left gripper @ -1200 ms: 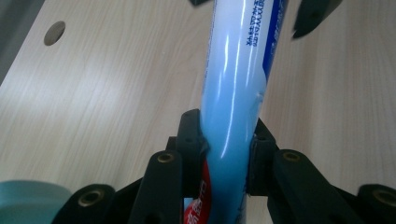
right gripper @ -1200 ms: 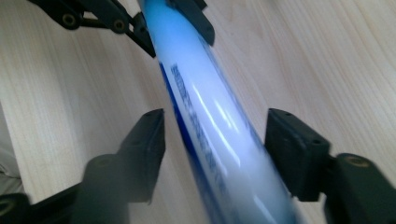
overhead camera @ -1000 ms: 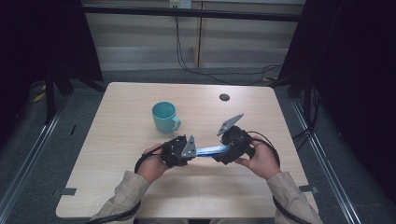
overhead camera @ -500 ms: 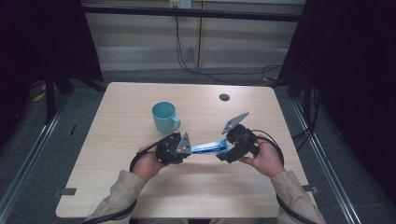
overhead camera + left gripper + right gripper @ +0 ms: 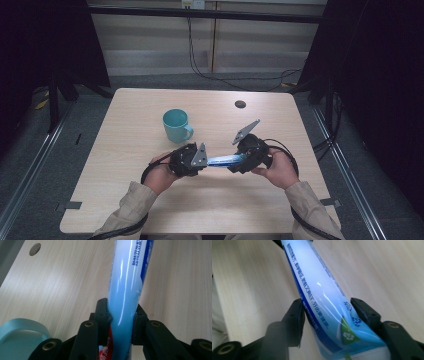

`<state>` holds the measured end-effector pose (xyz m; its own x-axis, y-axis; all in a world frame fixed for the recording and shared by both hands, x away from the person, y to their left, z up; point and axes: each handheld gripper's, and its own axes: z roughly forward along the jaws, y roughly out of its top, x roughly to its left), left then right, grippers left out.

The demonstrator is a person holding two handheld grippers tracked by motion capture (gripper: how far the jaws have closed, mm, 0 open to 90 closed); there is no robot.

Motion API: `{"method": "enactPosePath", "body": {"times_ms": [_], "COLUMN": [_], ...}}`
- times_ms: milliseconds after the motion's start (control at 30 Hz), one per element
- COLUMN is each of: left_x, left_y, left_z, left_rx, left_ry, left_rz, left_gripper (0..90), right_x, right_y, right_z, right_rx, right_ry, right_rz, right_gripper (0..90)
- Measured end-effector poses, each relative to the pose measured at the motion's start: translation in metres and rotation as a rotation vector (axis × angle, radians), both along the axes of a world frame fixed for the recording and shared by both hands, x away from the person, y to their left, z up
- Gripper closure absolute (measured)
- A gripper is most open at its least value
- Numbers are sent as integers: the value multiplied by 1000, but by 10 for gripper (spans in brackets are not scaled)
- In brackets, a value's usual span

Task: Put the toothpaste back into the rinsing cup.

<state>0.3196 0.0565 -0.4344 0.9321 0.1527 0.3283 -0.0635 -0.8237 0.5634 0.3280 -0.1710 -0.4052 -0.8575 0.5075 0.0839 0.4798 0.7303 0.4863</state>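
Toothpaste tube spans both grippers above the table — left gripper clamped on it, right gripper jaws just closing around its flat end — apparently a handover

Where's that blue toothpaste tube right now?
In the high view, the toothpaste tube spans between the left gripper and right gripper, below the teal mug.
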Motion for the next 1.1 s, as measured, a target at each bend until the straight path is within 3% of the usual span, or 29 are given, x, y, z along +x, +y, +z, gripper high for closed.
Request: {"method": "enactPosePath", "body": {"times_ms": [67, 133, 233, 300, 367, 467, 567, 600, 767, 867, 967, 1000, 1100], "left_x": [-1, 0, 2, 1, 2, 1, 1, 2, 1, -2, -1, -1, 0], "left_y": [0, 1, 4, 3, 2, -2, -3, -3, -8, -13, -20, -22, -26], "left_z": [0, 0, -3, -4, -2, -1, -1, -2, 2, 7, 12, 13, 11], "left_rx": [0, -2, -9, -18, -45, -10, -7, -28, -53, -74, -55, -50, -54], "left_ry": [-15, -29, -11, -26, -14, -57, -74, -49, -53, -62, -76, -64, -45], "left_rz": [-2, -14, -19, -10, 3, 20, 25, 30, 38, 46, 49, 41, 45], "left_gripper": [727, 710, 678, 652, 579, 416, 360, 349, 313, 303, 314, 321, 375], "right_x": [0, 0, -4, -6, -8, -9, -10, -10, -10, -9, -9, -9, -10], "right_y": [0, -2, -1, 0, 0, 0, 0, -1, -4, -3, 1, 2, 8], "right_z": [-1, 0, 5, 9, 14, 17, 16, 16, 26, 32, 37, 37, 39], "right_rx": [-2, 26, 33, 36, 57, 71, 43, 48, 100, 107, 107, 110, 105], "right_ry": [22, 44, 44, 34, 16, -7, -26, -17, -39, -58, -64, -45, -55], "right_rz": [2, -2, -15, -11, -16, -25, -31, -29, -52, -57, -51, -50, -42], "right_gripper": [540, 587, 624, 642, 666, 711, 727, 731, 736, 735, 735, 735, 735]}}
